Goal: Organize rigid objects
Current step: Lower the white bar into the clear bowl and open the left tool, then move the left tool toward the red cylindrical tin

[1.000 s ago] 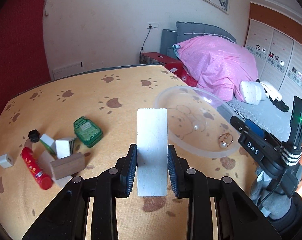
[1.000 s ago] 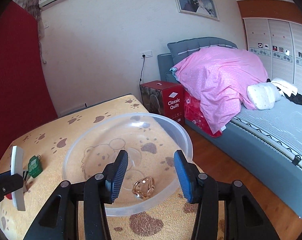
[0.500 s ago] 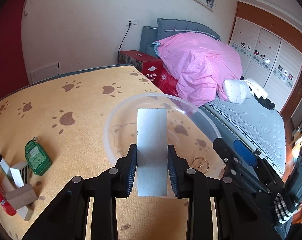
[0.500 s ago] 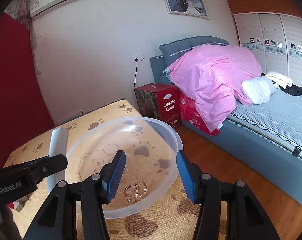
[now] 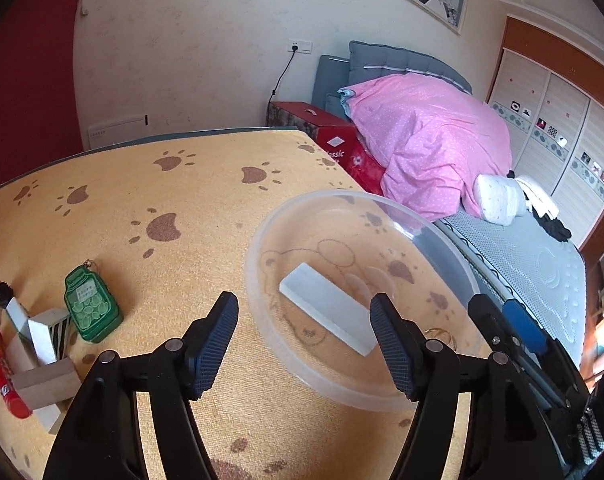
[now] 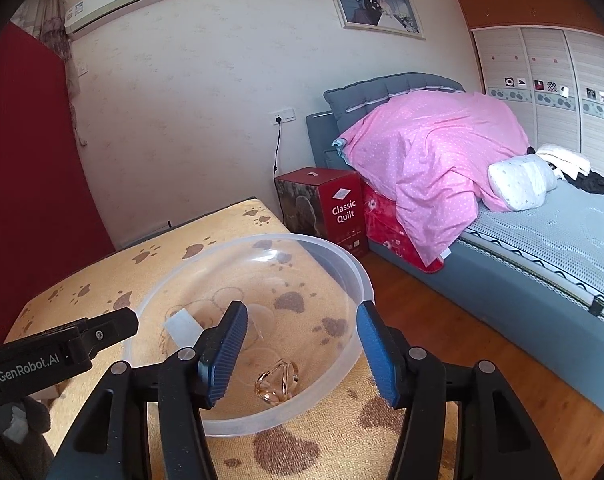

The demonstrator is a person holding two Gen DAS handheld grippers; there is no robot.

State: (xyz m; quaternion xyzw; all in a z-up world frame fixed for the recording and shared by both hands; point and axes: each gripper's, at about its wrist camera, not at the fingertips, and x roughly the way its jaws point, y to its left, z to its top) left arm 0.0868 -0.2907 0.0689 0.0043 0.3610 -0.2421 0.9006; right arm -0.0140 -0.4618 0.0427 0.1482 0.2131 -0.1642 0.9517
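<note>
A white flat block (image 5: 327, 307) lies inside the clear plastic bowl (image 5: 262, 240) on the paw-print table. My left gripper (image 5: 305, 346) is open and empty just over the bowl's near rim. In the right wrist view the bowl (image 6: 344, 260) holds the white block (image 6: 182, 326) and a gold ring-shaped piece (image 6: 277, 382). My right gripper (image 6: 300, 354) is open and empty above the bowl's near side.
At the table's left lie a green jar-shaped tin (image 5: 91, 308), white and wooden blocks (image 5: 42, 360), a red tube (image 5: 4, 372) and a black cap (image 5: 1, 291). A bed (image 6: 542, 232) and a red box (image 6: 326, 208) stand beyond the table's right edge.
My left gripper opened and let go of the white block, which now lies in the bowl. The right gripper stayed open over the bowl.
</note>
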